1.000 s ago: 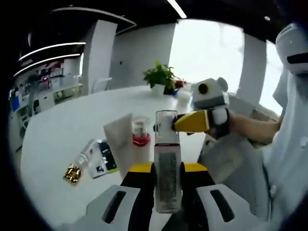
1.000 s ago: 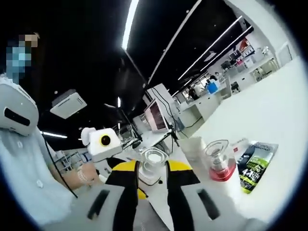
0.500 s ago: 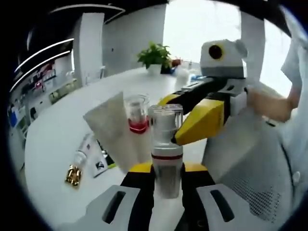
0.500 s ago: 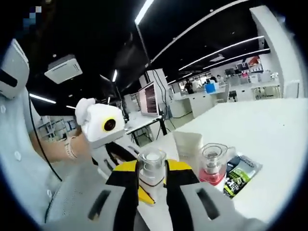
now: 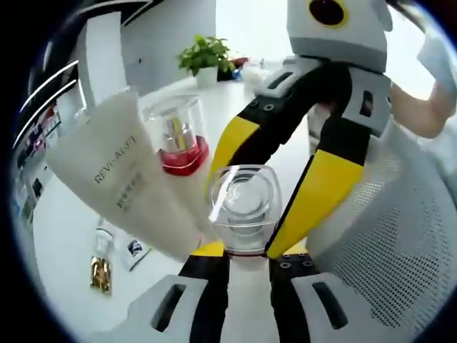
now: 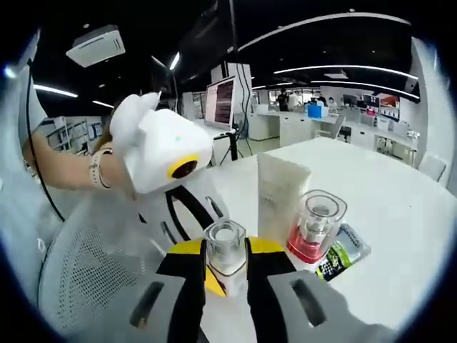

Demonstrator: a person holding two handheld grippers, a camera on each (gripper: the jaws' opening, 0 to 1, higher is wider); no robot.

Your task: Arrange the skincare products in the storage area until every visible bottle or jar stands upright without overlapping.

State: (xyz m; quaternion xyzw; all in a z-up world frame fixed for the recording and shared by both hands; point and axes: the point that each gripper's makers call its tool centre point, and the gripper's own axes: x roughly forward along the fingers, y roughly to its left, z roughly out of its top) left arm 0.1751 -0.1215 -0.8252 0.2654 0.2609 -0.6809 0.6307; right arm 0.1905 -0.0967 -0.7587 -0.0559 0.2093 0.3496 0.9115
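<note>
Left gripper view: the left hand-held gripper pinches a clear-capped bottle, beside a white tube and red-based jar.

Right gripper view: the right hand-held gripper clamps the same bottle's cap above the table.

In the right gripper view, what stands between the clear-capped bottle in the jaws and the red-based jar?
A white tube stands behind the gap between bottle and jar; the gap itself is bare table.

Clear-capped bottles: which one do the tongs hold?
The clear-capped bottle clamped by both tongs, no red base. The red-based bottle stands free beside the white tube.
</note>
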